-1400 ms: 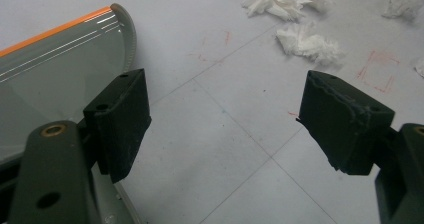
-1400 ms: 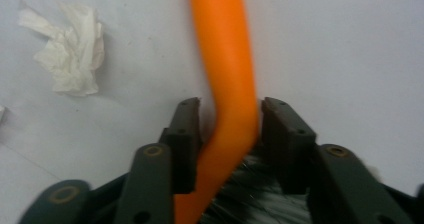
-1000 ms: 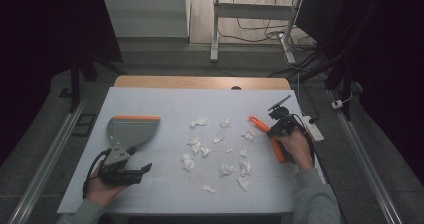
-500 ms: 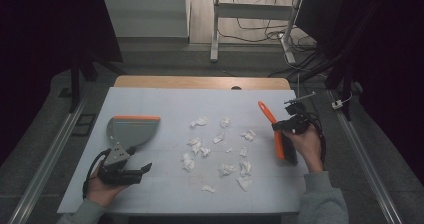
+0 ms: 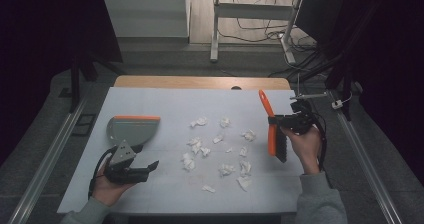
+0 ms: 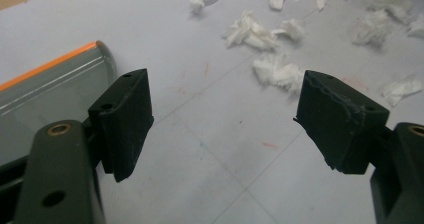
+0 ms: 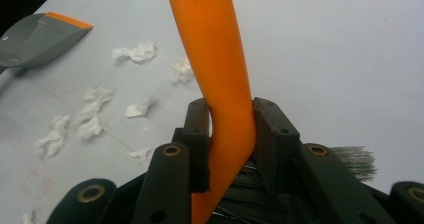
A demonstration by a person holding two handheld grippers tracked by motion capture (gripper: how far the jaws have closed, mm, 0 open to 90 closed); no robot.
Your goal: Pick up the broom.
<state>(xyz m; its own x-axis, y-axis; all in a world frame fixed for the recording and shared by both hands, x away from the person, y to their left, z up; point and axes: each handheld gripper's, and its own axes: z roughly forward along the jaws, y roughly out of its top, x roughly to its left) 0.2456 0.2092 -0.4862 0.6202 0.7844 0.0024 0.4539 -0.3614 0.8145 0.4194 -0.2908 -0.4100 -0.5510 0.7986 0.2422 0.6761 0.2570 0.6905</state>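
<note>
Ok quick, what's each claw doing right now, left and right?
Left claw: open, holding nothing, low over the table beside the dustpan.
Right claw: shut on the orange brush, lifted off the table.

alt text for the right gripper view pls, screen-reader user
The right gripper is shut on the orange handle of a brush, dark bristles showing behind its jaws. Beyond it, white paper scraps lie scattered on a pale table, with a grey, orange-edged dustpan at the far left.
</note>
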